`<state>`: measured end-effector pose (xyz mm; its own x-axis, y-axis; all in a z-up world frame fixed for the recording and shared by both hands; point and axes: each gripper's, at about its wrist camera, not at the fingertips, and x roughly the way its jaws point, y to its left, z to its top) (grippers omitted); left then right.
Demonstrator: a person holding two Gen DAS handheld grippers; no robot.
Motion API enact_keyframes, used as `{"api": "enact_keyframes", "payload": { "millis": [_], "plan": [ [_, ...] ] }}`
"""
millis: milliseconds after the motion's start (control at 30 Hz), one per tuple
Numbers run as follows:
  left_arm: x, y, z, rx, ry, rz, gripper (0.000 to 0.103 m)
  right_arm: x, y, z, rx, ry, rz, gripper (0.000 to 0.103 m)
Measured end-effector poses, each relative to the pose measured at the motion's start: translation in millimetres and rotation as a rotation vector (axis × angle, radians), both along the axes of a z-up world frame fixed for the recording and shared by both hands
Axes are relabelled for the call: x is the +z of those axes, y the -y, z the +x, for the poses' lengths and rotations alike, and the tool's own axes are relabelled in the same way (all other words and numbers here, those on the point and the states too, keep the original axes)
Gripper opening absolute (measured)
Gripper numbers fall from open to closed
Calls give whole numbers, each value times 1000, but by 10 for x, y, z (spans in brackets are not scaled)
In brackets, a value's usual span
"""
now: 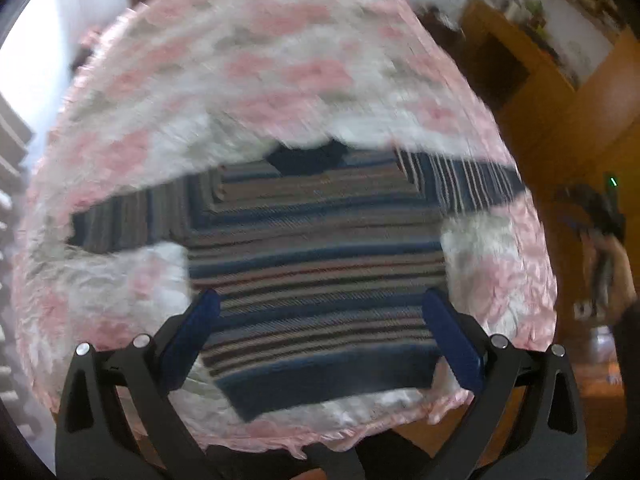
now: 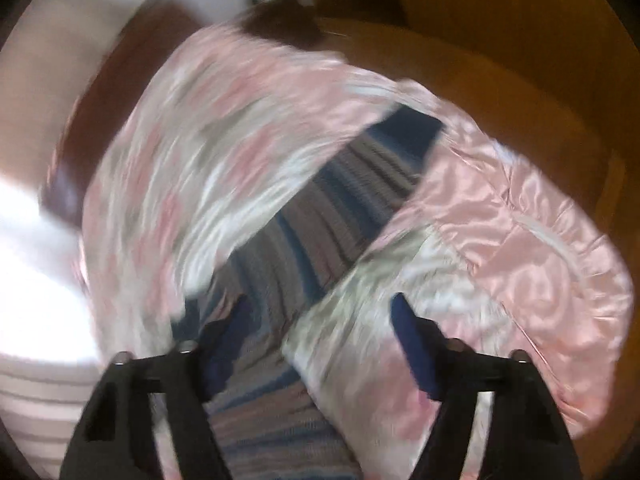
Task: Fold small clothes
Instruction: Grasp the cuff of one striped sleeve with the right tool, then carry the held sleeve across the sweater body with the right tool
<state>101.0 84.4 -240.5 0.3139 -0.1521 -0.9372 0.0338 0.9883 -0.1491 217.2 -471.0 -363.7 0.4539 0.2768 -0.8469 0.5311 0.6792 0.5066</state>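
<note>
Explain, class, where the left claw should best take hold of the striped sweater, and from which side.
Probably the sweater's left sleeve end: it lies spread flat on the pink cloth, so coming from its outer left side lets the open left claw pinch the edge.

Black hand-held gripper (image 1: pixel 320 308), blue pads (image 1: pixel 200 320), silver screws

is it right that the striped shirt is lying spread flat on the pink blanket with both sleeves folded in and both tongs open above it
Not quite. The left wrist view shows the striped shirt flat on the pink blanket with both sleeves stretched outward, not folded in. The left tongs and right tongs are indeed open.
</note>
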Motion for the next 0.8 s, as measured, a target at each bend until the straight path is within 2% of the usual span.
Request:
{"api": "enact_keyframes", "payload": {
  "millis": [33, 167, 233, 300, 367, 467, 667, 767, 800],
  "plan": [
    [-130, 87, 24, -18, -23, -25, 100, -304, 335, 82, -59, 26, 101, 69],
    [-696, 434, 25, -23, -149, -103, 100, -1101, 1026, 406, -210, 72, 326, 68],
    [-903, 565, -35, -16, -192, -112, 100, -1374, 1270, 549, -258, 92, 348, 63],
    [-1061, 684, -63, -22, -207, -104, 100, -1654, 1445, 727, -279, 90, 365, 51],
    [-1130, 787, -102, -34, -207, -85, 100, -1851, 1542, 861, -297, 91, 372, 43],
    [-1233, 876, -109, -38, -202, -69, 100, -2021, 1668, 1029, -304, 124, 391, 43],
    [-1367, 947, -63, -25, -216, -63, 100, -2153, 1743, 1321, -269, 110, 367, 42],
    [-1418, 918, -81, -5, -229, -64, 100, -1979, 1705, 1306, -258, 149, 349, 13],
    [-1418, 895, -102, 3, -227, -66, 100, -1885, 1676, 1307, -248, 166, 333, 13]
  ]
}}
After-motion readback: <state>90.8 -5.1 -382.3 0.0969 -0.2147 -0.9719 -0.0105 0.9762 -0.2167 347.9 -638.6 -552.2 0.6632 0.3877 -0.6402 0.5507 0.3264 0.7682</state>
